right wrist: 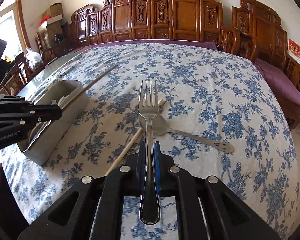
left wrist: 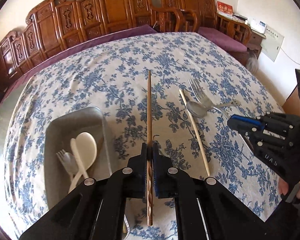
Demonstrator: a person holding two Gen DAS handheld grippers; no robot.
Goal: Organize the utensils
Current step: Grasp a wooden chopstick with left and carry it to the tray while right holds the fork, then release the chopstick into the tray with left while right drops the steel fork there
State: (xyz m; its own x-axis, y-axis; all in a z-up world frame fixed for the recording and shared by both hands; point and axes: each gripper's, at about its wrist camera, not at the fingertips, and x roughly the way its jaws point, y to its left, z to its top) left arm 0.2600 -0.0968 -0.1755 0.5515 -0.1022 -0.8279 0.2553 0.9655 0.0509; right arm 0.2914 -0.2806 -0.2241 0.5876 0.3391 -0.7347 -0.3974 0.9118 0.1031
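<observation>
My left gripper (left wrist: 149, 148) is shut on a brown wooden chopstick (left wrist: 149, 104) that points straight ahead above the cloth. Left of it lies a grey metal tray (left wrist: 74, 120) holding a white spoon (left wrist: 88, 146), a fork (left wrist: 63, 158) and other pieces. My right gripper (right wrist: 150, 146) is shut on a metal fork (right wrist: 148, 104), held off the table with its tines forward. Under the fork, a metal spoon (right wrist: 190, 136) and a pale chopstick (right wrist: 128, 148) lie on the cloth. The left gripper (right wrist: 59, 110) shows at the left of the right wrist view, over the tray (right wrist: 56, 138).
A blue floral tablecloth (left wrist: 110, 76) covers the table. A carved wooden bench (right wrist: 170, 20) with a purple cushion (right wrist: 280, 80) runs along the far edge and right side. Boxes and bags stand at the far left. A hand (left wrist: 296, 190) holds the right gripper.
</observation>
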